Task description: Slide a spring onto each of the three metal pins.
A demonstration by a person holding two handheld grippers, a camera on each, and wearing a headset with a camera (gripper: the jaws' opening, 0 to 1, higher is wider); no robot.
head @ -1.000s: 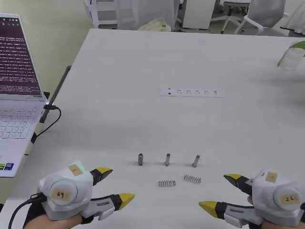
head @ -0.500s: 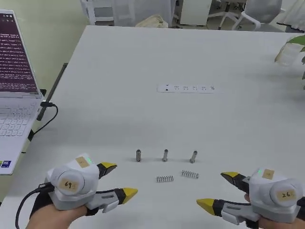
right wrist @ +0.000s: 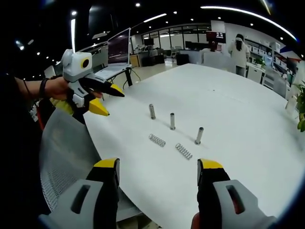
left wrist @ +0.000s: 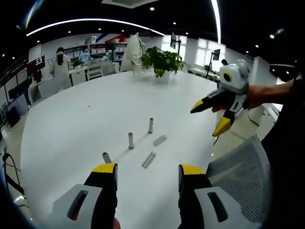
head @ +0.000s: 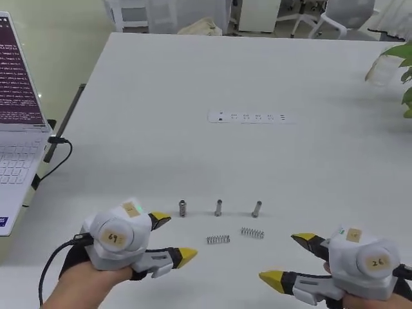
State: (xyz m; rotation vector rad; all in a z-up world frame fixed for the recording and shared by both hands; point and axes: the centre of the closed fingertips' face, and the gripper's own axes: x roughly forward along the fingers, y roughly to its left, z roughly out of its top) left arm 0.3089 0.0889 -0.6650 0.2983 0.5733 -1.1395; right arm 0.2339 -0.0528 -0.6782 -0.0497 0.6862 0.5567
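Note:
Three short metal pins stand upright in a row on the white table: left pin (head: 182,208), middle pin (head: 218,207), right pin (head: 256,208). The left pin looks ribbed, as if a spring sits on it. Two loose springs (head: 218,239) (head: 252,233) lie just in front of the row. My left gripper (head: 174,237) is open and empty, a short way left of the springs. My right gripper (head: 286,258) is open and empty, to their right and nearer me. The left gripper view has the pins (left wrist: 130,140) and springs (left wrist: 149,159) ahead of its jaws.
An open laptop (head: 16,129) sits at the left edge with a black cable (head: 55,164) trailing beside it. A white power strip (head: 251,118) lies mid-table. A potted plant (head: 396,61) stands at the far right. Chairs stand beyond the table's far edge.
The head camera has shifted. My left gripper has moved right and forward, closer to the left pin and the springs. The right gripper has hardly moved. Pins and springs lie as before.

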